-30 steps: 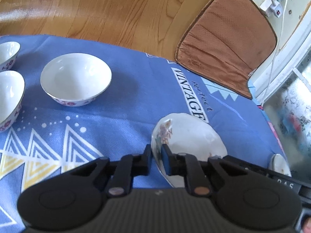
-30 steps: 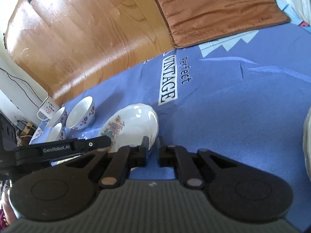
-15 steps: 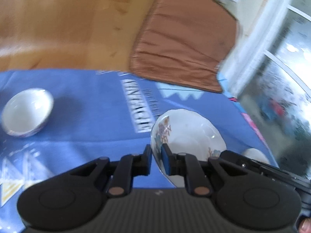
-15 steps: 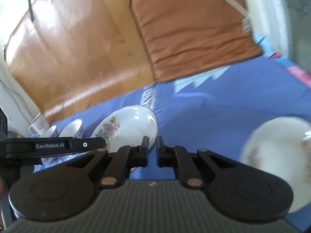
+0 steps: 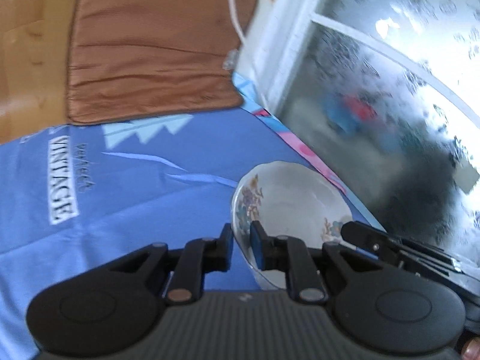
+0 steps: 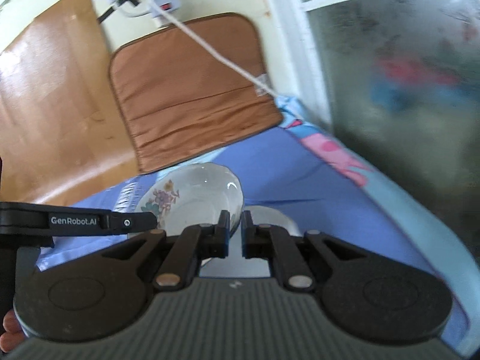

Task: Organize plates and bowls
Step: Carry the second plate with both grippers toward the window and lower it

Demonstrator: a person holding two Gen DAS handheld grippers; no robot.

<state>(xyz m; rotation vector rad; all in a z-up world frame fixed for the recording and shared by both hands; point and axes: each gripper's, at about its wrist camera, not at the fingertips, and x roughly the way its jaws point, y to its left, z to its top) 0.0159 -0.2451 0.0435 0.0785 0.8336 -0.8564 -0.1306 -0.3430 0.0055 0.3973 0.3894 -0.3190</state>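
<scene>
- The left gripper (image 5: 241,241) still pinches the floral plate (image 5: 288,207) by its rim, now swung right, away from the bowls, toward the frosted window (image 5: 390,90).
- The right gripper (image 6: 235,231), fingers nearly together, grips the same plate's opposite rim above a second white plate (image 6: 270,217) on the blue tablecloth (image 6: 300,174).

Both wrist cams low over blue cloth (image 5: 126,198), facing window (image 5: 390,90); shared: floral plate (image 5: 294,204), brown cushion (image 6: 192,90).

"VINTAGE" on blue cloth (image 5: 63,180); "GenRobot.AI" on left gripper (image 6: 73,220).
</scene>
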